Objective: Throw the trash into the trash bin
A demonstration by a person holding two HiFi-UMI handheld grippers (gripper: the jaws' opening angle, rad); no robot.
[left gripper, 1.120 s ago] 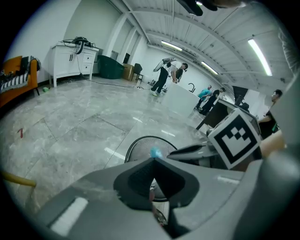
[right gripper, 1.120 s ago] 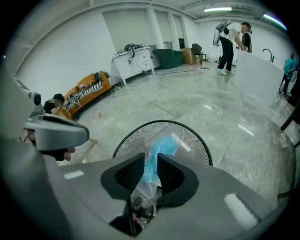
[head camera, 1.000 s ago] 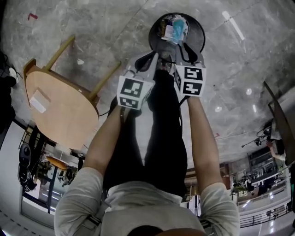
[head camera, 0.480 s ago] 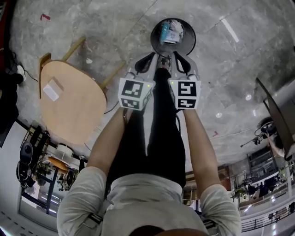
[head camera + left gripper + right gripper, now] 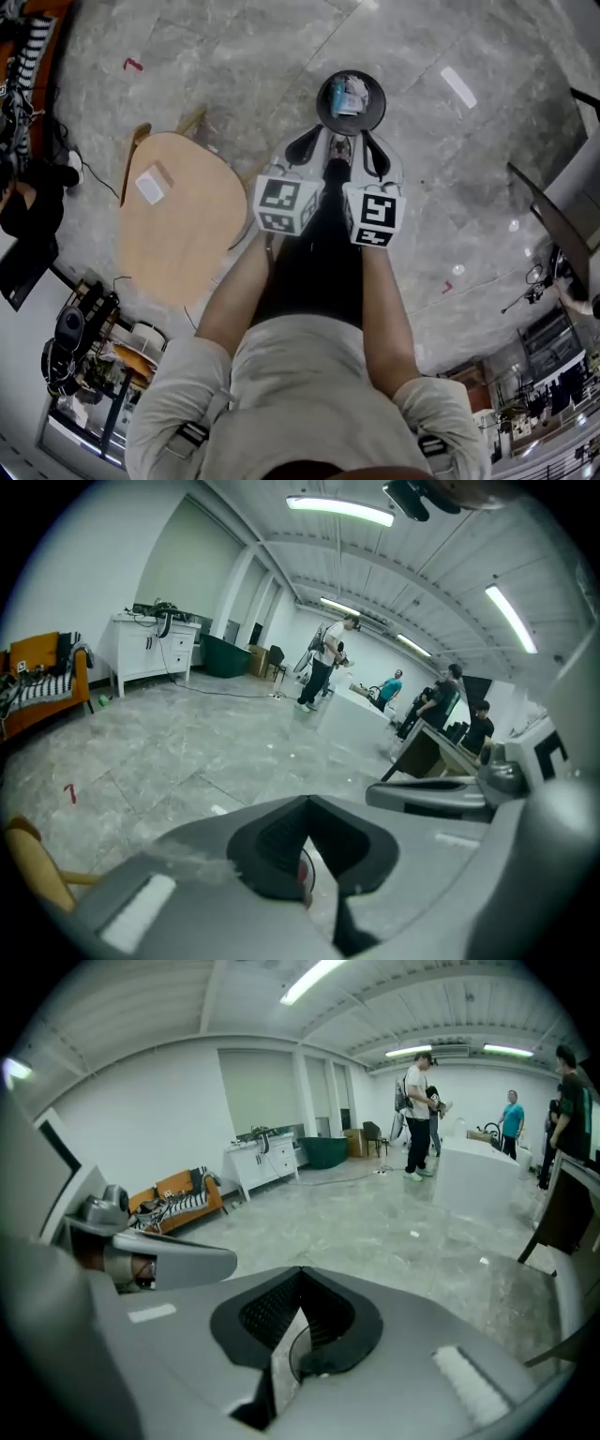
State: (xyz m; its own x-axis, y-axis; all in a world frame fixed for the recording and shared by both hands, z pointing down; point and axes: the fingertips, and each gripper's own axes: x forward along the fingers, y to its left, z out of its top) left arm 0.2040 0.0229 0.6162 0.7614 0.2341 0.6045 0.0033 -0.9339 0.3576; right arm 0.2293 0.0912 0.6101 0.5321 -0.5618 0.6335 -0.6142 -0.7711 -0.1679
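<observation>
Where both grippers hung low at the mouth of the bin [image 5: 322, 105] a second ago, the left gripper [image 5: 305, 147] and right gripper [image 5: 377, 156] now sit higher and closer to the person's body. The bin looks smaller and farther below them, and much more floor [image 5: 234, 56] shows around it. The floor is grey, marbled stone with pale glints of lamp light. A round wooden bench [image 5: 187, 234] stands to the left of the bin with a white slip [image 5: 150, 185] lying on it. Both gripper views look out across a wide white hall with strip lights [image 5: 339, 510] on the ceiling. A white cabinet [image 5: 155, 649] and an orange sofa [image 5: 178, 1199] stand along the wall, and several people [image 5: 417, 1115] stand far off. The trash [image 5: 351, 96], a pale bundle with some blue in it, lies inside the bin, well apart from both grippers and ahead of their tips. The left fingers [image 5: 272, 841] are pressed together with nothing between them. The right fingers [image 5: 267, 1312] are likewise closed and empty.
</observation>
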